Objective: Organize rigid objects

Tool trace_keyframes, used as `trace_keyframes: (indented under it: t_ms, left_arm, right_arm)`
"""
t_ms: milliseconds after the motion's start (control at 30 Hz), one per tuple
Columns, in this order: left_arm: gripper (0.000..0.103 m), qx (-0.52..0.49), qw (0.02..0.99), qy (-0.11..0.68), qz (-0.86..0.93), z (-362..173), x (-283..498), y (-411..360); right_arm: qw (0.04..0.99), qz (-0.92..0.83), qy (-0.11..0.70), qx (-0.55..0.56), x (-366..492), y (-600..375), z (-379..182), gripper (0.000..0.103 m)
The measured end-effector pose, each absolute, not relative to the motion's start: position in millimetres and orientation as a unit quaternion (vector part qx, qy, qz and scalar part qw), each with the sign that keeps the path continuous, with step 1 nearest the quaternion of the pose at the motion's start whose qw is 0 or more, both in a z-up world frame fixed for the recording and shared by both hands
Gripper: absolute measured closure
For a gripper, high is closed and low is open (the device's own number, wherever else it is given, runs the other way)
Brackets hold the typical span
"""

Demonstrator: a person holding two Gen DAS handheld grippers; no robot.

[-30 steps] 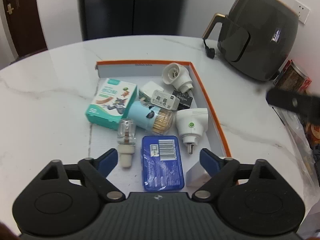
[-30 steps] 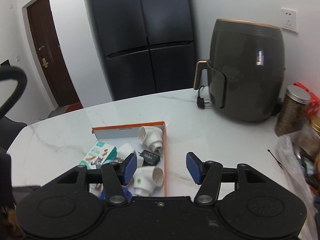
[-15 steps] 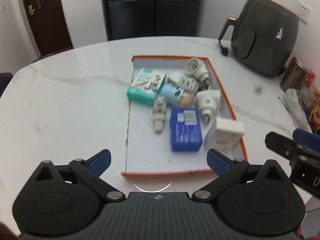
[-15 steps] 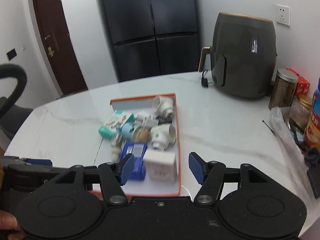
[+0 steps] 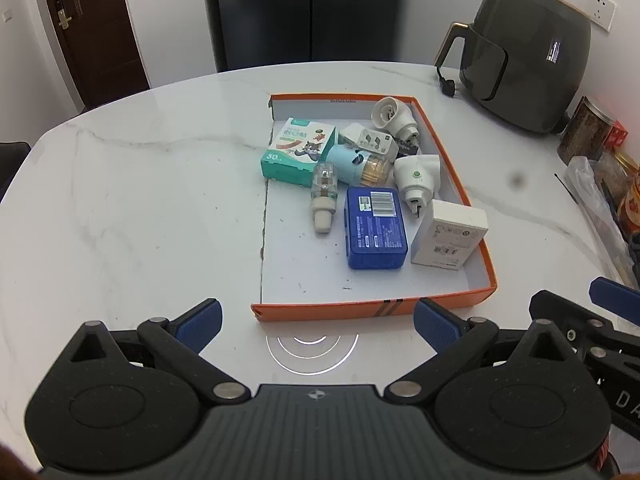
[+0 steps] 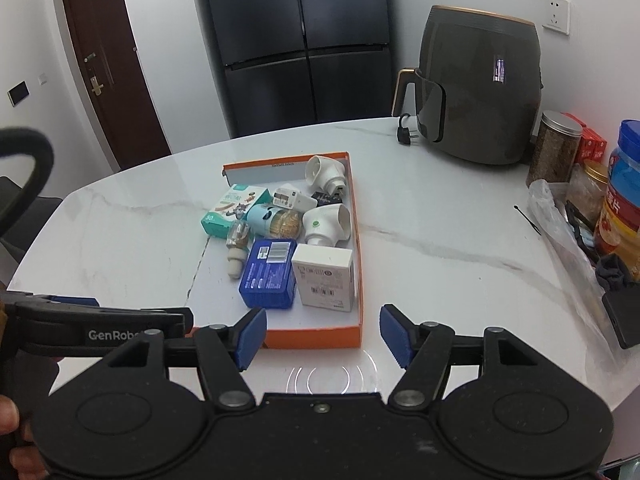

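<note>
A shallow orange-rimmed tray (image 5: pixel 372 306) (image 6: pixel 316 338) lies on the white marble table. In it lie a blue box (image 5: pixel 374 232) (image 6: pixel 270 272), a white box (image 5: pixel 450 234) (image 6: pixel 324 276), a teal carton (image 5: pixel 298 150), a white plug adapter (image 5: pixel 416 178), a clear vial (image 5: pixel 324 196) and a pale blue toothpick holder (image 5: pixel 356 164). My left gripper (image 5: pixel 316 320) hovers just short of the tray's near wall, open and empty. My right gripper (image 6: pixel 323 334) hangs at the tray's near right corner, its jaws opening with nothing between them.
A dark air fryer (image 5: pixel 524 68) (image 6: pixel 476 84) stands at the back right, its black plug (image 6: pixel 406 134) on the table. Jars (image 6: pixel 558 148), packets and a plastic bag (image 6: pixel 560 220) crowd the right edge. A black fridge (image 6: pixel 300 40) rises behind the table.
Both grippers have drawn back from over the tray to its near edge, so the whole tray now shows. The jaws of both have spread wider.
</note>
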State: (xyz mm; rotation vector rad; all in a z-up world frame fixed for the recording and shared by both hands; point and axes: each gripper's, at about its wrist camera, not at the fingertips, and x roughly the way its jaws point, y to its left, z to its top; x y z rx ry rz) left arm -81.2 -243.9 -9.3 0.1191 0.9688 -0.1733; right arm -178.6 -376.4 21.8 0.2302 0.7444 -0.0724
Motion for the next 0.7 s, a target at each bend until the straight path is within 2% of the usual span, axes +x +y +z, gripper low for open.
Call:
trace_keyframes:
  t_ms: [700]
  left_arm:
    - [0.0,0.061,0.881,0.46,-0.09,-8.9,-81.7,-251.4]
  right_arm:
    - [0.922,-0.037,0.368,0.112,-180.4,-379.3,18.2,0.026]
